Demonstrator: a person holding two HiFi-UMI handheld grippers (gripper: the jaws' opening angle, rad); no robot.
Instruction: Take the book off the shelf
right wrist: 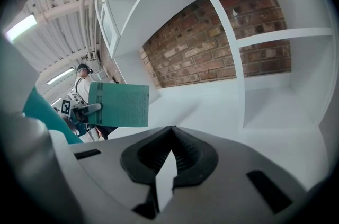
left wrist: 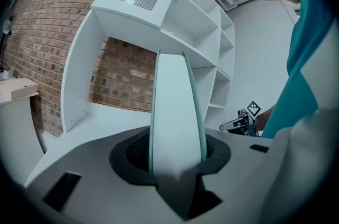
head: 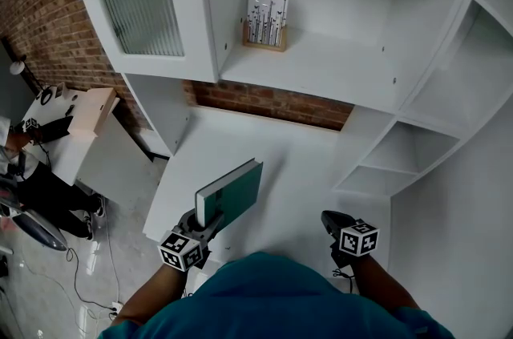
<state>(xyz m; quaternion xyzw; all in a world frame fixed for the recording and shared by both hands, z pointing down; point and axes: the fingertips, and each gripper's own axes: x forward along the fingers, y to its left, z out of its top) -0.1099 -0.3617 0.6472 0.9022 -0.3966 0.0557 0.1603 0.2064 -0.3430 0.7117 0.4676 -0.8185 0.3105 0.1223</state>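
Book [head: 233, 196], teal-covered (pale page edges), clamped in left gripper [head: 205, 227].

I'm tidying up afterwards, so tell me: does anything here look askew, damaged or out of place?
Nothing stands out. The green book sits clamped in the left claw over the white desk, tilted only by the grip; the card holder on the shelf stands upright.

Nothing can be read; the green book [right wrist: 119, 105], at nine o'clock in the right gripper view, carries print too fine to make out.
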